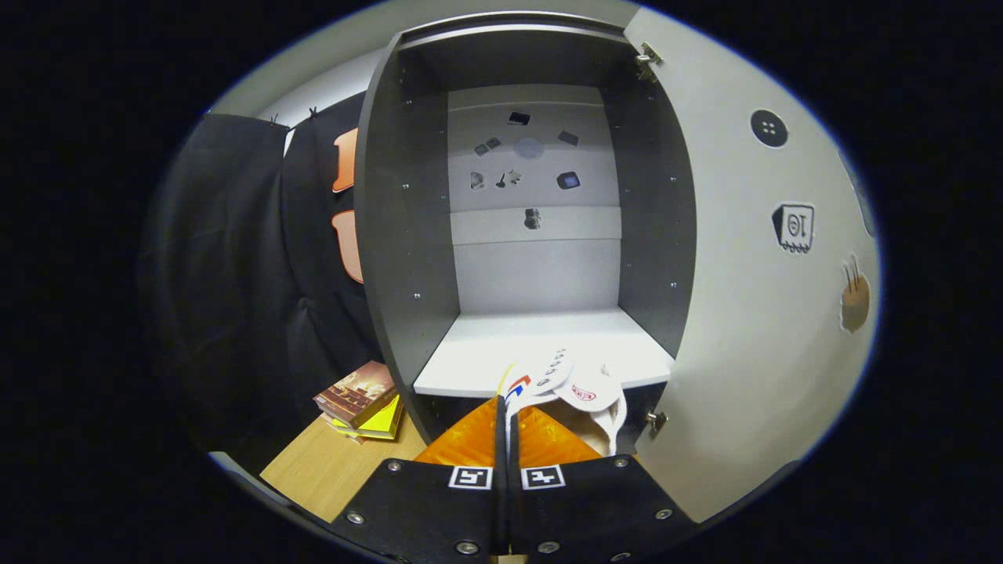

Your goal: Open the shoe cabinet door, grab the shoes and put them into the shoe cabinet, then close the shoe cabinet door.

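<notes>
Door [752, 274] open; gripper [505, 427] fingers nearly closed, pinching the shoe [576, 388] by its edge, just before the shelf [541, 345]; remaining: place shoe inside cabinet [403, 235], close door.

The orange fingers [470, 439] cover most of the white shoe [584, 392], hiding its sole and heel. Small stickers [521, 153] on the shoe cabinet [407, 235] back panel are too small to identify. The door [752, 313] hides whatever lies right of it.

place: staged recording booth | evidence: black cloth wall [235, 258] (clipped up), lone shoe cabinet [407, 235], books [360, 399]
</notes>
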`<state>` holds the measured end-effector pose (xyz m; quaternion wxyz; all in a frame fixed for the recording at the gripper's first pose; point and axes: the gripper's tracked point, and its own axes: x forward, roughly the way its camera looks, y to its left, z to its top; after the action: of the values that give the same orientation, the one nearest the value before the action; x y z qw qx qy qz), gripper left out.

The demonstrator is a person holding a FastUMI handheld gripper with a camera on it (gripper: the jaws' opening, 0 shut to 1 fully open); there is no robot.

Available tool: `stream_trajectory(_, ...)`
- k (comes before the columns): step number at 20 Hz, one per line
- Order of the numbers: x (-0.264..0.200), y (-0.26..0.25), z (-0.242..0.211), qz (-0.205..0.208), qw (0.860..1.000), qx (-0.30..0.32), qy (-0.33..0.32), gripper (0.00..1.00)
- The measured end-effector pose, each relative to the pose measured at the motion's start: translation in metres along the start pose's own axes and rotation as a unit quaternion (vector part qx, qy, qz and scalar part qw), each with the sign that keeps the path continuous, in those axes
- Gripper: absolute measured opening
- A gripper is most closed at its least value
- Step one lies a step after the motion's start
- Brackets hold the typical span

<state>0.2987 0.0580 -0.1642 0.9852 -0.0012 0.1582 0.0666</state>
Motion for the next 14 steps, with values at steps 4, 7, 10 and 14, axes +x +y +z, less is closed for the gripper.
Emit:
stream_trajectory(4,0.048,-0.008,0.028,0.014,1.000,-0.007,-0.008,0.00)
stream_trajectory(7,0.092,-0.013,0.038,0.026,1.000,-0.010,0.000,0.00)
stream_trajectory(10,0.130,-0.014,0.041,0.032,0.999,-0.014,0.010,0.00)
stream_trajectory(14,0.169,-0.017,0.041,0.031,0.999,-0.024,0.020,0.00)
